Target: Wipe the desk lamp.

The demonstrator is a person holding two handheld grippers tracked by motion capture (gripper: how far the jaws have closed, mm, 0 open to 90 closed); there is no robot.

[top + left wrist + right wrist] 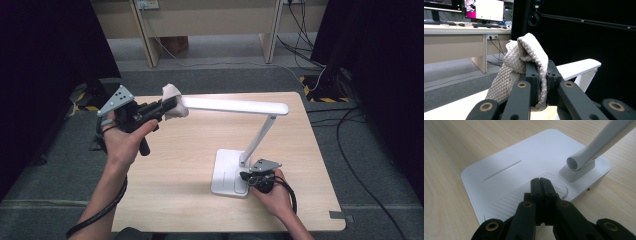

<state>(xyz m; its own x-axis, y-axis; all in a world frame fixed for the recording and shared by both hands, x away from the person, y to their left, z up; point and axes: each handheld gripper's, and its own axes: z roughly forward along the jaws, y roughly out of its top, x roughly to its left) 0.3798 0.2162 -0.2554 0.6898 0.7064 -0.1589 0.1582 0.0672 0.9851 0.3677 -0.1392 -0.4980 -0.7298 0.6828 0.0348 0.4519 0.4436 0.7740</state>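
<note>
Right gripper: jaws pressed together with nothing between, tips set on the ribbed patch of the lamp base, near edge of the wooden table. Left gripper: raised farther back, jaws clamped on a quilted cloth, which is held against the free end of the lamp head.

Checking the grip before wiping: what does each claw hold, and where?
Left claw pinches the folded cloth by its fold. Right claw, shut, holds nothing, resting on the lamp base.
</note>
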